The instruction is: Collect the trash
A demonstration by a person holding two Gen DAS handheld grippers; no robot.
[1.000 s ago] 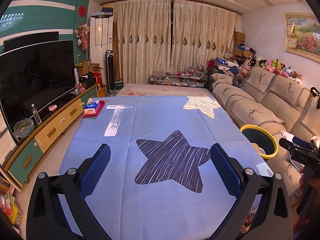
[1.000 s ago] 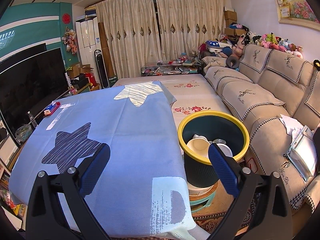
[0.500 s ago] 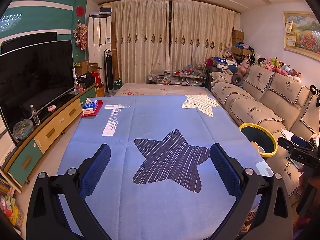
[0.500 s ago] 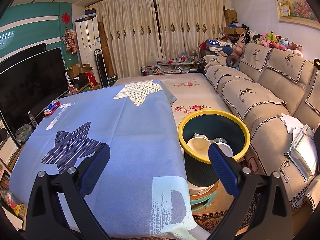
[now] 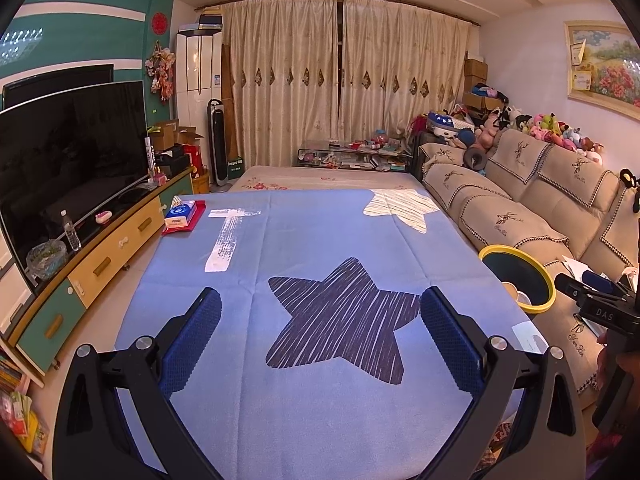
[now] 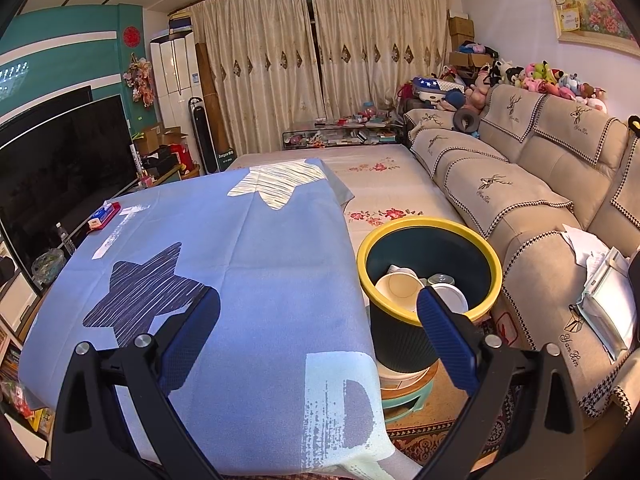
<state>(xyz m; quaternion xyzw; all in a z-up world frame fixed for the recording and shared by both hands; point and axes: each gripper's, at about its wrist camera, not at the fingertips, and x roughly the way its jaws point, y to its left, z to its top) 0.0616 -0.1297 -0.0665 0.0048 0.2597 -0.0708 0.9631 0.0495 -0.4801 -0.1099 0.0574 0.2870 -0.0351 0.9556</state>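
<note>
Left gripper [image 5: 320,312] spread wide, empty, level over blue cloth [image 5: 320,236] with dark striped star [image 5: 340,320]. Right gripper [image 6: 318,312] also wide, empty, over cloth's right edge. Bin [image 6: 430,276], yellow rim, dark ribbed wall, at 2 o'clock beside table; cups [image 6: 400,288] inside. Sofa [image 6: 520,200] behind bin, TV [image 5: 72,152] at 10 o'clock.

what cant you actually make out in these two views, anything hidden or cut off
- Bin contents, left wrist view: the table edge and bin wall hide most of them.
- Bin base, right wrist view: the right gripper covers part of it.
- Tissue pack label: too small to read.
- Papers on the sofa: cut off at the right edge.
- Floor under the blue cloth: hidden by the cloth.
</note>
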